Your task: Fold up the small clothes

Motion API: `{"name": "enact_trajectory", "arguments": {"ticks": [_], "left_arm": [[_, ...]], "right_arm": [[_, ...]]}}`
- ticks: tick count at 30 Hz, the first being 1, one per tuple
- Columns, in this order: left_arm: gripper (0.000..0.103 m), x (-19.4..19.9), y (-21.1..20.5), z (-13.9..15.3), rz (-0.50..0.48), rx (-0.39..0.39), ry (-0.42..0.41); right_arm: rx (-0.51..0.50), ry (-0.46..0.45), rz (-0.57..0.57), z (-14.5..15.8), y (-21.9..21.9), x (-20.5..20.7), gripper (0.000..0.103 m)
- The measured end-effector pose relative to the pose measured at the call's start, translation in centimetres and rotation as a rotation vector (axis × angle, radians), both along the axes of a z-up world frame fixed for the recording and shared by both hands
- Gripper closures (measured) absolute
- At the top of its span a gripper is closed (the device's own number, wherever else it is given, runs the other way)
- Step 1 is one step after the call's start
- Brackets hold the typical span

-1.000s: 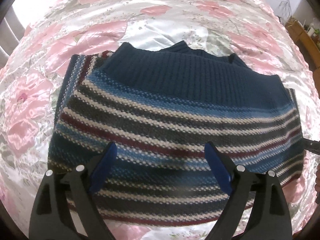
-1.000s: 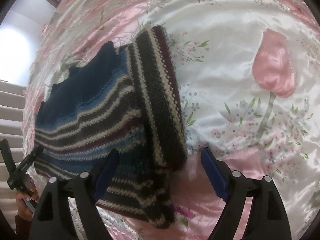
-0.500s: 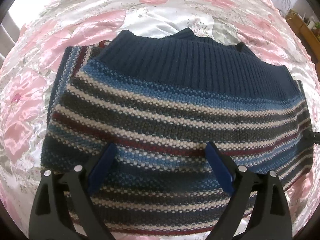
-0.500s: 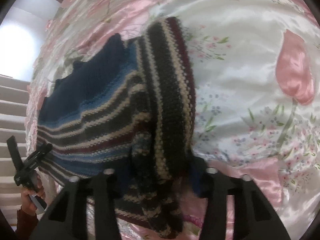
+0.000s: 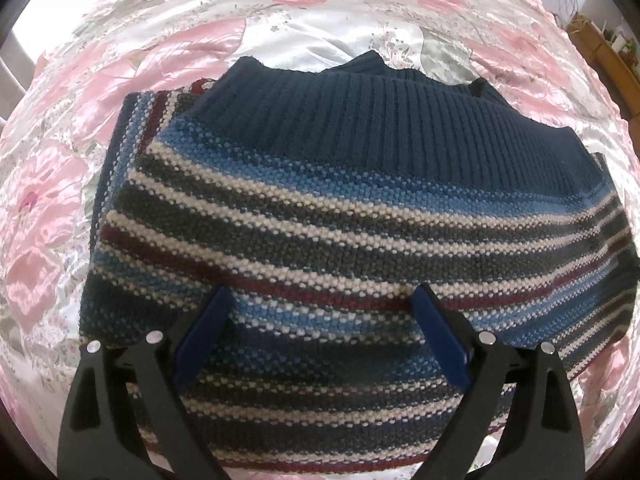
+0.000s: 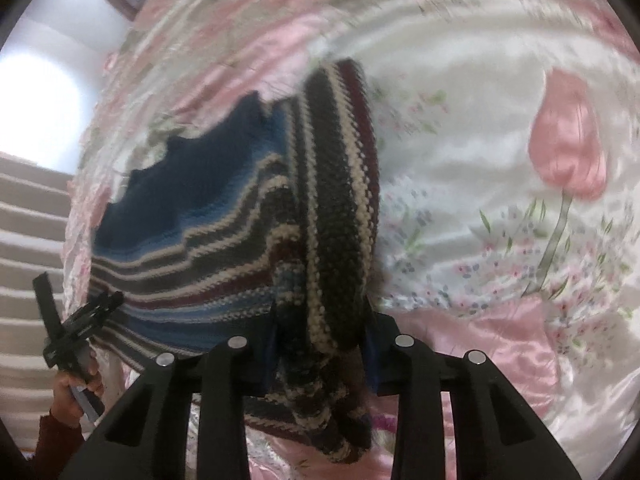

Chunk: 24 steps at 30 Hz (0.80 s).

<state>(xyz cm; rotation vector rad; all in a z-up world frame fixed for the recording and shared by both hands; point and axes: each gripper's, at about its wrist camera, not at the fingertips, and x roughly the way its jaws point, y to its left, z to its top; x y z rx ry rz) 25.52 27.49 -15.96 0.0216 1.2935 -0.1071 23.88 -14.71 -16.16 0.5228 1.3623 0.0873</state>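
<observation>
- Sweater (image 5: pixel 340 240), striped knit with navy ribbed band, lay partly folded on the floral satin bedspread (image 5: pixel 280 32).
- Left gripper (image 5: pixel 320 312) hovered over the sweater's near striped half, jaws spread wide, holding nothing; whether the tips touched the knit could not be told.
- Right gripper (image 6: pixel 320 344) had its jaws pressed together, pinching a bunched edge of the sweater (image 6: pixel 328 240); striped cloth hung below the jaws.
- Right view was motion-blurred. The left gripper (image 6: pixel 80 320) and the hand (image 6: pixel 76 384) holding it showed at its lower left.
- Risk: pinch took a thick, uneven bunch, so layers could slip out mid-fold and leave a crooked edge.
- Risk: satin looked slick; with the left jaws not pinning anything, the whole sweater could slide along with the pull instead of folding.
- Risk: loose knit could snag on a jaw tip.
</observation>
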Motion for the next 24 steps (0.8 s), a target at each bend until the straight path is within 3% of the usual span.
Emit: {"name": "enact_trajectory", "arguments": {"ticks": [13,24], "left_arm": [[0.006,0.0,0.0,-1.0,-0.003,-0.016,-0.008],[0.003,0.4,-0.3,-1.3,-0.025,-0.019,0.003]], "right_arm": [[-0.036,0.029,-0.018,-2.7,-0.1,-0.1,0.067],[-0.085,0.058,-0.063,-2.1,0.7,0.2,0.066]]}}
